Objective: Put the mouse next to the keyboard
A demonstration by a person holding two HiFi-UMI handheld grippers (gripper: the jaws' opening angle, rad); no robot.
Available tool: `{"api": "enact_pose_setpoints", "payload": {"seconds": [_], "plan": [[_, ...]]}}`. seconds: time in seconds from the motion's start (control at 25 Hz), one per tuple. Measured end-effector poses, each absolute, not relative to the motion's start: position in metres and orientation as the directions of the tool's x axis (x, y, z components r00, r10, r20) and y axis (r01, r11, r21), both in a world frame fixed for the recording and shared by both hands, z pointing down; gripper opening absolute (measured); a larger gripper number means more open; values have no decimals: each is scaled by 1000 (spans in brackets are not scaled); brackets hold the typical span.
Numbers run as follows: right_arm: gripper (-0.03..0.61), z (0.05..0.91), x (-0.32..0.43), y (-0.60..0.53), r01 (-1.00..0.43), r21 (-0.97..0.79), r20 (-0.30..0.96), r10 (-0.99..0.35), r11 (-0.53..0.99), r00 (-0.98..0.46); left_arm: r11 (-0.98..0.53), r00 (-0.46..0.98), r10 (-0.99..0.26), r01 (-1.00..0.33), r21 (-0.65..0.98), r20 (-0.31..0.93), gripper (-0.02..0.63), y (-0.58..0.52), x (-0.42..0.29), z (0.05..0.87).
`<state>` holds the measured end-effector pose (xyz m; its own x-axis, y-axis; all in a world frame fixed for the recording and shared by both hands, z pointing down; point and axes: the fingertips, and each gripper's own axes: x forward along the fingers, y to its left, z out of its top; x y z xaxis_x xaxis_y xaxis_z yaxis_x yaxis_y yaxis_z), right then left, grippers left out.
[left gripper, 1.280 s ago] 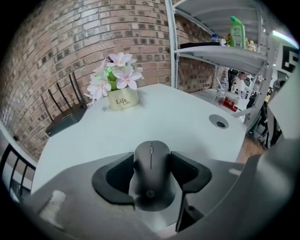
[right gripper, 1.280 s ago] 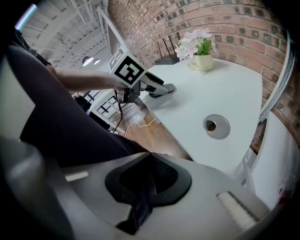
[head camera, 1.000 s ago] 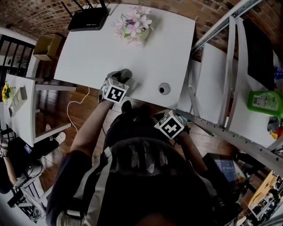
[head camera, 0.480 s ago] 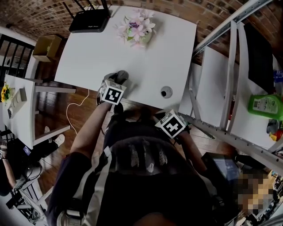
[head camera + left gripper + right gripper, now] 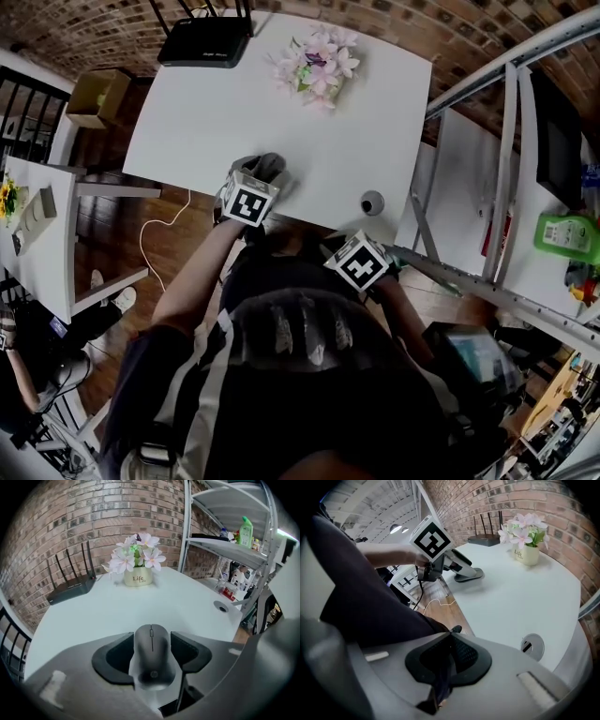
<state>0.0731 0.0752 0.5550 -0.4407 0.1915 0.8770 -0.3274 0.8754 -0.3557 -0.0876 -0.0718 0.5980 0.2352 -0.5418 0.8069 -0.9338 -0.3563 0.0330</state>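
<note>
A dark grey mouse point(image 5: 152, 653) sits between the jaws of my left gripper point(image 5: 151, 644), whose black pads press its two sides. The head view shows this gripper point(image 5: 258, 178) holding the mouse point(image 5: 265, 167) over the front edge of the white table point(image 5: 206, 112). From the right gripper view, the left gripper point(image 5: 454, 566) and the mouse point(image 5: 465, 570) are seen from the side, low over the tabletop. My right gripper point(image 5: 449, 660) is shut with nothing in it and hangs off the table in front of the person's body point(image 5: 357, 262). No keyboard is in view.
A pot of pink flowers point(image 5: 317, 67) and a black router point(image 5: 204, 42) stand at the table's far edge. A round cable hole point(image 5: 372, 202) lies near the front right corner. Metal shelving point(image 5: 506, 187) with a green bottle point(image 5: 567, 234) rises to the right.
The left gripper, still holding the mouse, has shifted a little left along the table's front edge, away from the cable hole. The right gripper has also drifted left. The head view has swung.
</note>
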Motion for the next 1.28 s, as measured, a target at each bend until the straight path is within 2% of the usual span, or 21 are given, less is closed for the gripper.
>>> {"api": "enact_pose_setpoints", "payload": {"seconds": [0.36,0.68,1.28], "plan": [[6,554,57,80,-400,-338,890,150,852,-431,-416,280,-547,-909,34,789,252,-70,-89,604],[6,553,48,81,-397,-333,889,144,855,-434,-367,260,-568,-929,42,781,241,-75,-121,599],[6,552,35,75,-370,-333,885,152,867,-440,-318,262,-510,-942,104,819,224,-65,-142,598]]}}
